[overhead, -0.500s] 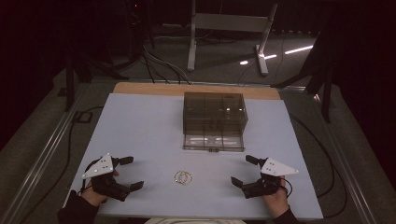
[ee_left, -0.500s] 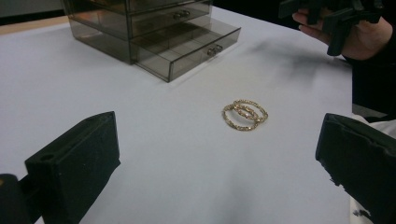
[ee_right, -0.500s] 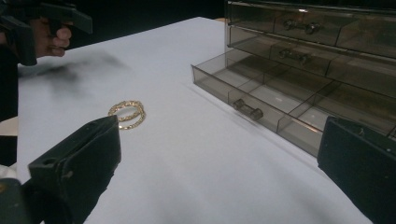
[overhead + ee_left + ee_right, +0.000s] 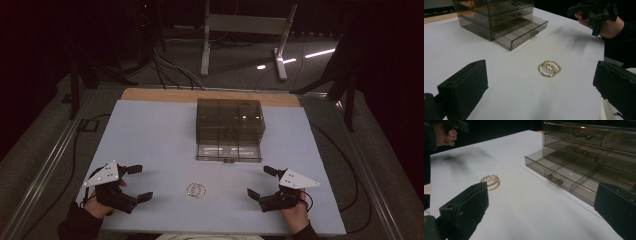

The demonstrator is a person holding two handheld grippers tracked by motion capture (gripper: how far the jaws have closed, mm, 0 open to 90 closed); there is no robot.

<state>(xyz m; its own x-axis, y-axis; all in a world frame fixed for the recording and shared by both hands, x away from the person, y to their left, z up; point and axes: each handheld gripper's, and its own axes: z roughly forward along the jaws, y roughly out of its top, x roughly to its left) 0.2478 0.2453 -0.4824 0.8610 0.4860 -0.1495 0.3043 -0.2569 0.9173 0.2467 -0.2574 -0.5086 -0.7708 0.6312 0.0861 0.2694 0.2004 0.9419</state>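
Note:
Two gold bracelets (image 4: 196,190) lie overlapped on the white table (image 4: 150,135), near its front edge; they show too in the left gripper view (image 4: 549,68) and the right gripper view (image 4: 490,181). My left gripper (image 4: 140,183) rests at the front left, open and empty, its jaws toward the bracelets. My right gripper (image 4: 261,183) rests at the front right, also open and empty. A smoky clear drawer box (image 4: 229,121) stands mid-table, its bottom drawer (image 4: 229,151) pulled out, with a small handle (image 4: 555,180).
A wooden strip (image 4: 210,95) runs along the table's far edge. Cables (image 4: 80,130) trail over the left and right sides. A metal stand (image 4: 240,35) is on the floor behind. Bare white surface lies between the grippers and the box.

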